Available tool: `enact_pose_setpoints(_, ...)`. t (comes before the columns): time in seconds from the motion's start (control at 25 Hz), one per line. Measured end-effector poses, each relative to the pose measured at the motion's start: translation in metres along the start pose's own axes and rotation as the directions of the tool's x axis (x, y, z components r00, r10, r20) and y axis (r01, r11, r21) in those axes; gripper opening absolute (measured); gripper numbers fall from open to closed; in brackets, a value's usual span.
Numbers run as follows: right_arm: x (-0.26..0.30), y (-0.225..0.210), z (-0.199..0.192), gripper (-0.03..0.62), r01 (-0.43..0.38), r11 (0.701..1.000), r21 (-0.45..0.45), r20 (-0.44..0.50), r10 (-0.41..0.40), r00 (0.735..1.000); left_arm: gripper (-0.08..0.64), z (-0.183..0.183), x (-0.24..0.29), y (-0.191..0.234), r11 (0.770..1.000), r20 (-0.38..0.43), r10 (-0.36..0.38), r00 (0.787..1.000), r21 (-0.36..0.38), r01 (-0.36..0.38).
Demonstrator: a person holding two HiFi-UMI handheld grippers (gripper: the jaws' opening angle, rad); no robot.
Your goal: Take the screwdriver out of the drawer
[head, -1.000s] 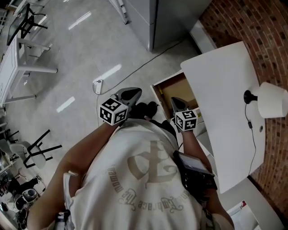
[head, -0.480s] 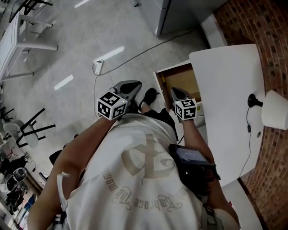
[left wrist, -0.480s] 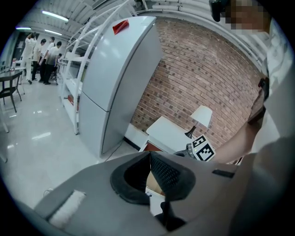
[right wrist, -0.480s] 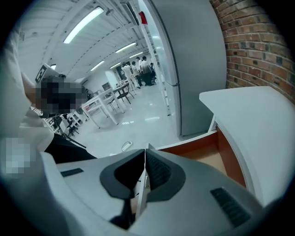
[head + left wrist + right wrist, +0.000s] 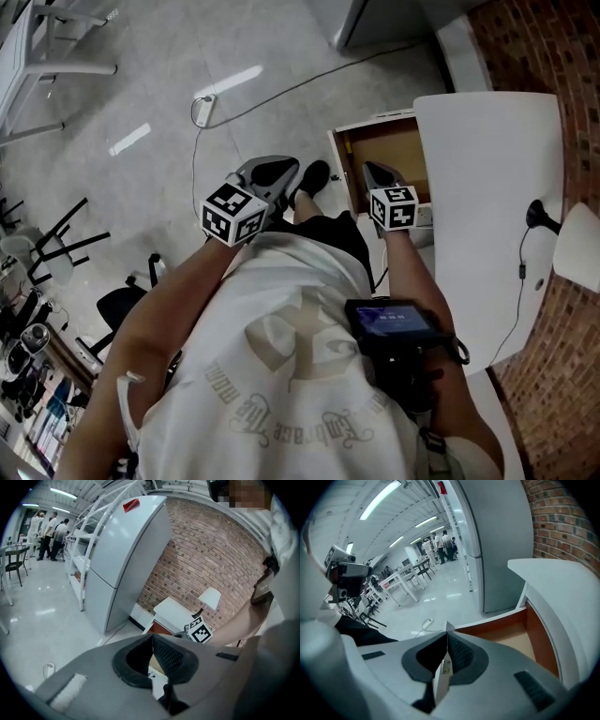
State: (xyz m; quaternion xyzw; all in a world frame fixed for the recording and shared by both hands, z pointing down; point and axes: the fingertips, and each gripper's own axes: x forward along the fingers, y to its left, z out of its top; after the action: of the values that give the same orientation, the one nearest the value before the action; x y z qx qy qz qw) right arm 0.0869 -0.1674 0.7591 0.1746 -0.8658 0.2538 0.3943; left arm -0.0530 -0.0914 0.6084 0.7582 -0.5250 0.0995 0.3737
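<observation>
The screwdriver cannot be made out in any view. The open drawer [image 5: 389,150] shows its brown floor, partly hidden by the white tabletop [image 5: 487,187] and the right claw [image 5: 375,174] above it. The right claw and the left claw [image 5: 272,172] are both pressed together, pinching nothing.

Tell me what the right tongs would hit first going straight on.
Likely the drawer's far wall; depth is unclear, so the right tongs might clear it and reach floor.
</observation>
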Motion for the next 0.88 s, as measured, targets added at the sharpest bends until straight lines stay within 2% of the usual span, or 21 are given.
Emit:
enact_pose_setpoints(0.28, 0.029, -0.018, -0.015, 0.008, 0.023, 1.000, 0.021, -0.056, -0.022, 0.998, 0.006, -0.015, 0.005, 0.012, 0.999, -0.004, 0.023, 1.000, -0.050, -0.023)
enact_pose_setpoints(0.88, 0.089, -0.036, -0.040, 0.008, -0.007, 1.000, 0.009, -0.124, 0.008, 0.992, 0.006, -0.060, 0.022, 0.021, 0.988, -0.036, 0.045, 0.998, -0.143, -0.050)
